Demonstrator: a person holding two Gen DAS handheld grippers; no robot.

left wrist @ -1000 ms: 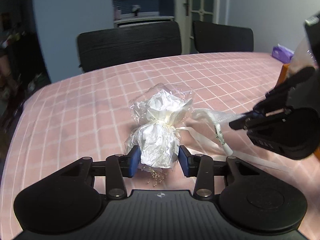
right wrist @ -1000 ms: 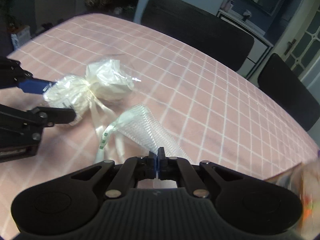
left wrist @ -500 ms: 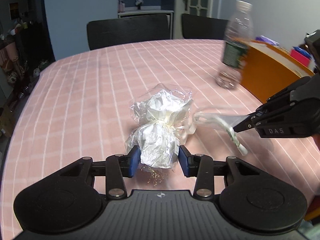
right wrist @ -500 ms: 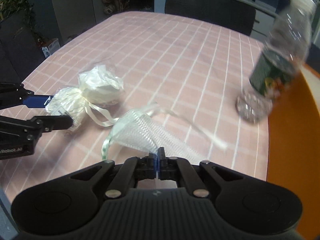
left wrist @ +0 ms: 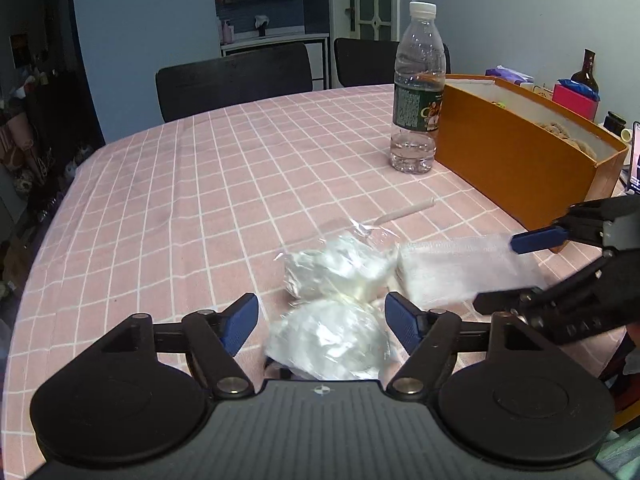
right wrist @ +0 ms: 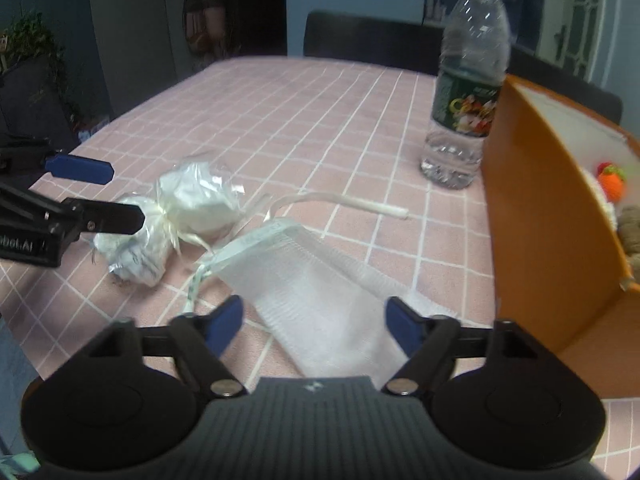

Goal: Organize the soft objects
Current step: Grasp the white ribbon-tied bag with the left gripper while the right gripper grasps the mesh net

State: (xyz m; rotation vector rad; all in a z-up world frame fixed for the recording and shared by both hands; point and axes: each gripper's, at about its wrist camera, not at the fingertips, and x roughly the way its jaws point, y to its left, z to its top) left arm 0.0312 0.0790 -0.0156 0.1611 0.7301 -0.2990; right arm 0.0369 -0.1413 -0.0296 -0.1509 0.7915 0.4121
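Open pink checked table [left wrist: 208,184] stretches left of one wrapped bundle [left wrist: 332,312] and one mesh pouch [right wrist: 312,300]; to the right, one water bottle [left wrist: 418,92] touches one orange box [left wrist: 516,152]. Half a second ago both tongs were clamped; now the left gripper [left wrist: 322,322] and right gripper [right wrist: 314,322] gape wide, holding nothing, bundle and pouch lying between their fingers.

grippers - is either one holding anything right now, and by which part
Nothing is held. The left gripper is open around the cellophane bundle; the right gripper is open around the mesh pouch.
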